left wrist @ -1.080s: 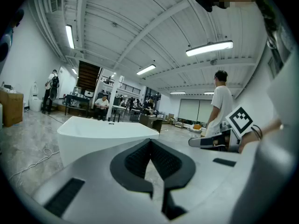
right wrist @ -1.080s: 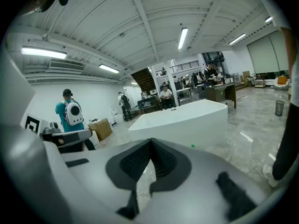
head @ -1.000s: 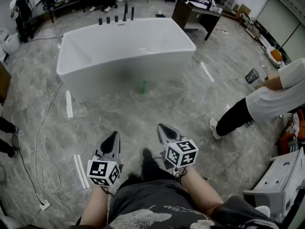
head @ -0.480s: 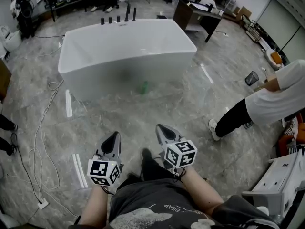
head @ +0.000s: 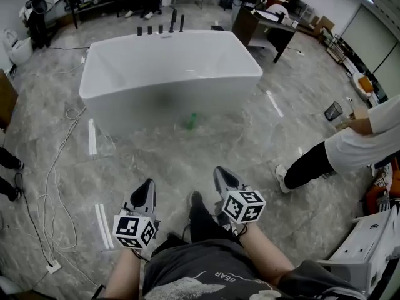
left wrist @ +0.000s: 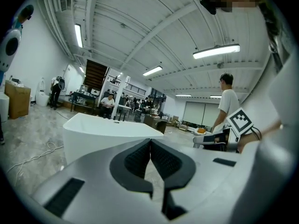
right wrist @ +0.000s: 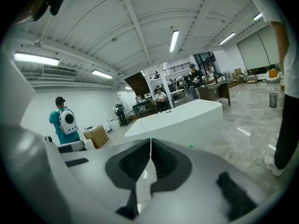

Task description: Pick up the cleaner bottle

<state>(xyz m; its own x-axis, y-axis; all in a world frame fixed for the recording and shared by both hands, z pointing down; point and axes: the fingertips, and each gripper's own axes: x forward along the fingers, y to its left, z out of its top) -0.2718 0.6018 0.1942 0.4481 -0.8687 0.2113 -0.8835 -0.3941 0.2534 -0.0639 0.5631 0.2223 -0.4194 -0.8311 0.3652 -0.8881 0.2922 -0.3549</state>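
The cleaner bottle (head: 192,120) is a small green bottle standing on the grey marble floor just in front of the white bathtub (head: 125,114). It shows as a tiny green spot (right wrist: 190,147) in the right gripper view. My left gripper (head: 147,187) and right gripper (head: 222,173) are held side by side over the floor, well short of the bottle, both pointing toward the tub. The left gripper's (left wrist: 150,141) jaws are shut with nothing between them. So are the jaws of the right gripper (right wrist: 150,141).
A person in a white shirt (head: 356,142) stands at the right near a small black bin (head: 333,111). Cables (head: 56,167) trail over the floor at the left, and white strips (head: 103,225) lie nearby. A white cabinet (head: 369,242) sits at the bottom right. Desks (head: 259,27) and people fill the back.
The head view has shifted, so the tub and bottle sit slightly lower and both grippers lower in the picture. The right gripper has drifted a little to the right. Both stay shut.
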